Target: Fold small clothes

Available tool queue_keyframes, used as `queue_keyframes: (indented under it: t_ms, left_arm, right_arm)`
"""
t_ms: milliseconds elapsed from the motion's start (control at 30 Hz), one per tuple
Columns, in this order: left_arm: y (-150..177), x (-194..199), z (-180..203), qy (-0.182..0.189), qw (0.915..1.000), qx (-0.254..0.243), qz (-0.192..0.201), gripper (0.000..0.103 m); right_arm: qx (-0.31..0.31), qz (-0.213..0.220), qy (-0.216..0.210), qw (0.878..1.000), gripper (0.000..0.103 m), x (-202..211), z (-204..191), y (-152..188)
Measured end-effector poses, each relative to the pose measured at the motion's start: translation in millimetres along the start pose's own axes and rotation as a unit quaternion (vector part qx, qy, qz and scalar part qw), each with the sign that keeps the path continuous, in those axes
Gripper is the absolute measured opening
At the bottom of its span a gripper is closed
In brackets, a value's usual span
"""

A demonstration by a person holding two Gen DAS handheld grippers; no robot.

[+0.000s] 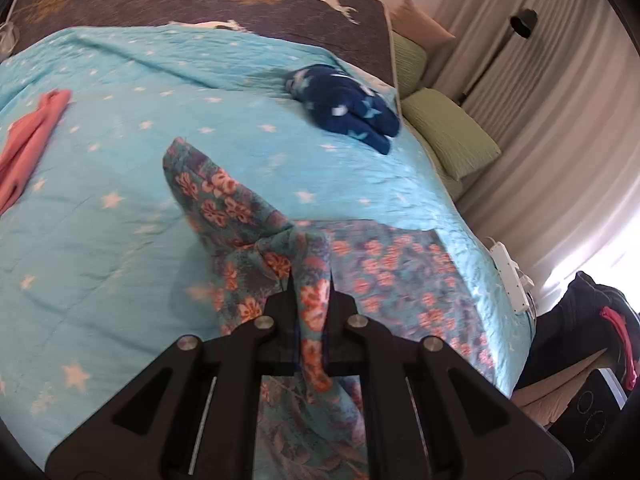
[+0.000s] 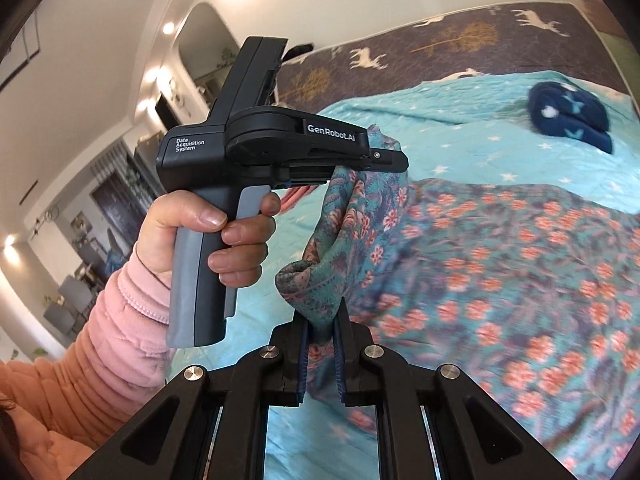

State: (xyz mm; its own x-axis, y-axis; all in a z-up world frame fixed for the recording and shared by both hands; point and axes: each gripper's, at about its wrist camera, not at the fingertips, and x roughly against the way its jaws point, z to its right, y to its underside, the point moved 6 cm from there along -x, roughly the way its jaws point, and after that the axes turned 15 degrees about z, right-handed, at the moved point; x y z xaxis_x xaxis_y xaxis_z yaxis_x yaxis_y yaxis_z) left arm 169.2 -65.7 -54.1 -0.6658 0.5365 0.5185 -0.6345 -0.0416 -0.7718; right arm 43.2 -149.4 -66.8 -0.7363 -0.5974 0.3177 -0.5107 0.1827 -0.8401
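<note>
Floral garment pinched in both grippers: left gripper clamps bunched fold, rest spreading ahead and right over blue starred quilt; right gripper clamps rolled edge, cloth rising beyond toward left gripper.

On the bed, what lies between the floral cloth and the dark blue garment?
Only bare turquoise star quilt. In the left wrist view the stretch from the floral cloth to the blue garment holds nothing else; the right wrist view agrees.
</note>
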Motion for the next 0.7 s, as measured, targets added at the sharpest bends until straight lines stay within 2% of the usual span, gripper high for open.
queue_keyframes:
  t_ms: [133,367,567,700]
  left_arm:
    - [1.0,-17.0,39.7,0.017,0.9997,-0.019,-0.003,0.008]
    - [12.5,-55.7,115.2,0.071,0.9959,-0.046,-0.032,0.008]
    - [43.6,-95.2,179.6,0.113,0.9879,-0.071,-0.078,0.008]
    - [68.0,-111.3,201.0,0.117,0.9832,-0.088,-0.108,0.008]
  right_arm:
    - [-0.026,0.026,0.014,0.999,0.010,27.8,29.0,-8.9]
    - [-0.049,0.068,0.071,0.994,0.010,88.4,76.0,-9.9]
    - [-0.081,0.086,0.125,0.985,0.010,136.2,116.4,-1.3]
    - [-0.121,0.079,0.148,0.978,0.010,156.9,143.3,13.4]
